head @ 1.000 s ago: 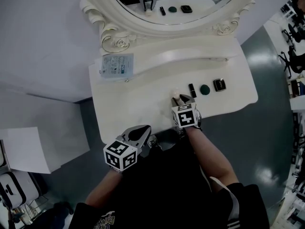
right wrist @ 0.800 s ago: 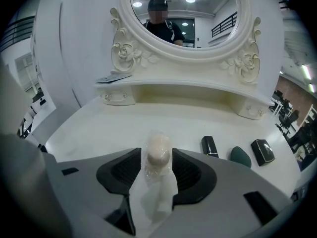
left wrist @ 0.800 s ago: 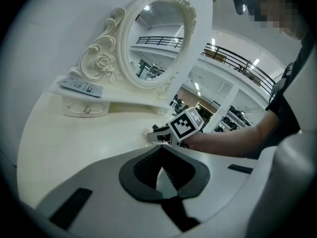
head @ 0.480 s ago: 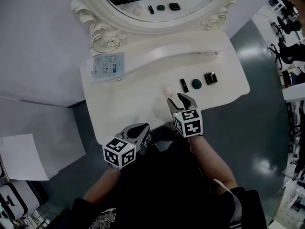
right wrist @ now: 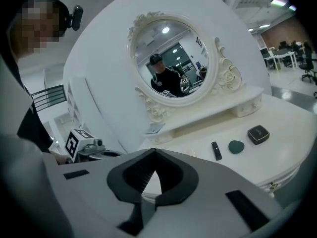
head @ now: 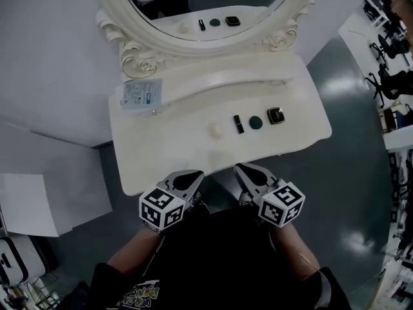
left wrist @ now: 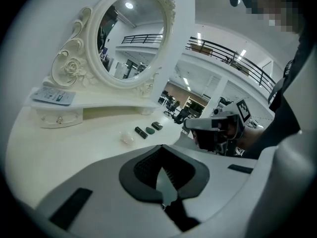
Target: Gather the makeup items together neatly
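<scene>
The dressing table (head: 161, 160) is seen from high above in the head view, which is aimed steeply down. Its oval mirror (head: 213, 5) is cut off by the upper edge, and the left gripper (head: 191, 174) and right gripper (head: 244, 170) are caught at the table's near edge. The left gripper view is taken from low and close over the near left part of the tabletop and is faced slantwise across it. The right gripper view is taken from somewhat higher at the near edge and is faced toward the mirror. The mirror, the raised shelf (head: 219, 79) and the row of makeup items (head: 256, 123) are shared by all three views.
</scene>
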